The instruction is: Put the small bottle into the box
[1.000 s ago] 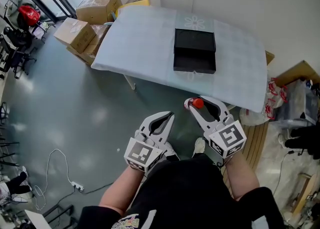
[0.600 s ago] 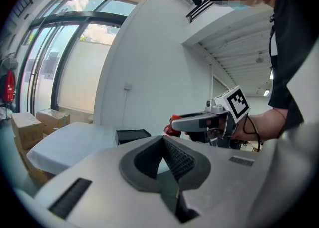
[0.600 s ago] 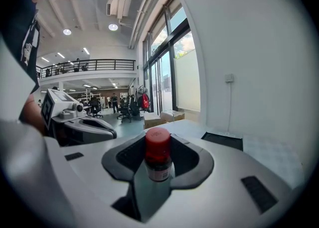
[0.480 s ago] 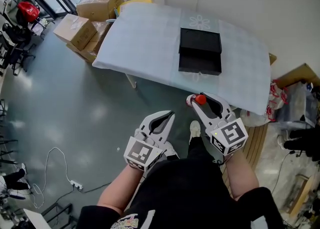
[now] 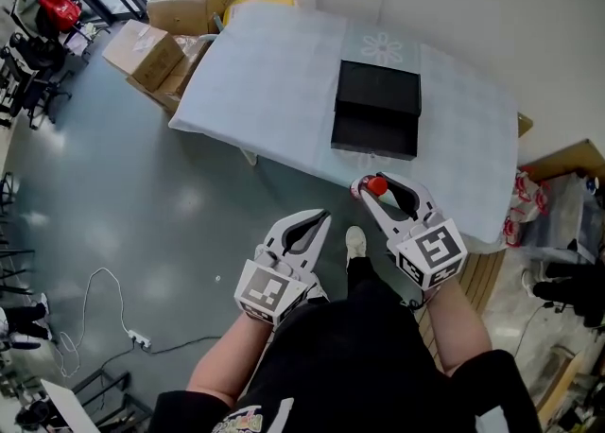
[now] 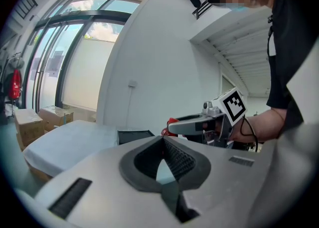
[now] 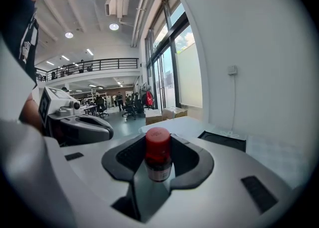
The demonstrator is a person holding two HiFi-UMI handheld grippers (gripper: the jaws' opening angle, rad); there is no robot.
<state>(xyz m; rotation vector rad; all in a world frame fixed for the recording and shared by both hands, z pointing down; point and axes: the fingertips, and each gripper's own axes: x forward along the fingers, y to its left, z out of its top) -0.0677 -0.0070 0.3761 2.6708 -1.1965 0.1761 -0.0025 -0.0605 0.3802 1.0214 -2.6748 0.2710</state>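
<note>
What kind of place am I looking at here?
Probably an open workshop or lab hall: cardboard boxes beside a cloth-covered table, tall windows, a railed upper gallery and office chairs.

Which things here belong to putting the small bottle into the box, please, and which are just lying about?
Job in hand: small red-capped bottle, gripped in the right gripper; open black box on the white-covered table.
Lying about: brown cardboard boxes; white power cable; left gripper, shut and empty.
</note>
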